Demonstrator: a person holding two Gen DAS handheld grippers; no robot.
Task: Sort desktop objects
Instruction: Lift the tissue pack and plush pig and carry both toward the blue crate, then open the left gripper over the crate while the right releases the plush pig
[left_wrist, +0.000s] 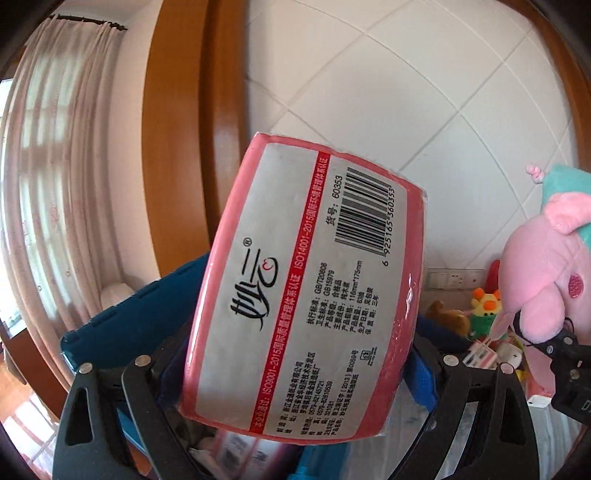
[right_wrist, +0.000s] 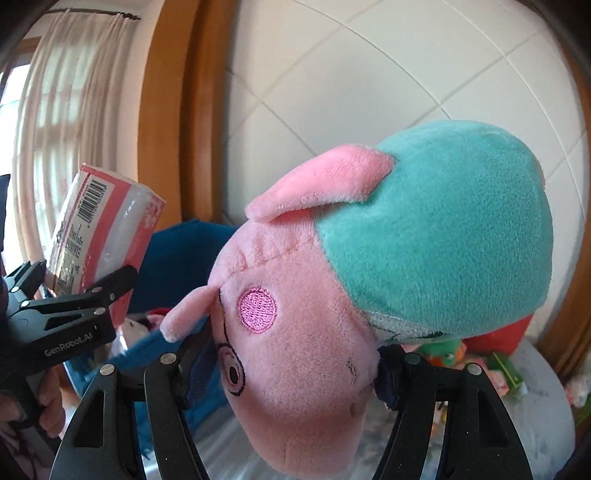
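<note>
My left gripper (left_wrist: 295, 373) is shut on a pink tissue pack (left_wrist: 306, 288) with a grey label and barcode, held up in the air above a blue bin (left_wrist: 125, 325). The pack also shows at the left of the right wrist view (right_wrist: 103, 240), clamped in the left gripper (right_wrist: 74, 291). My right gripper (right_wrist: 284, 373) is shut on a pink pig plush (right_wrist: 314, 332) with a teal body, held head-down and lifted. The plush also shows at the right edge of the left wrist view (left_wrist: 546, 277).
A blue bin (right_wrist: 177, 258) lies below and behind both grippers. Small plush toys (left_wrist: 484, 306) and boxes (left_wrist: 480, 354) crowd the table at the right, with a green box (right_wrist: 508, 369) too. A tiled wall (left_wrist: 406, 92), wooden frame and curtain stand behind.
</note>
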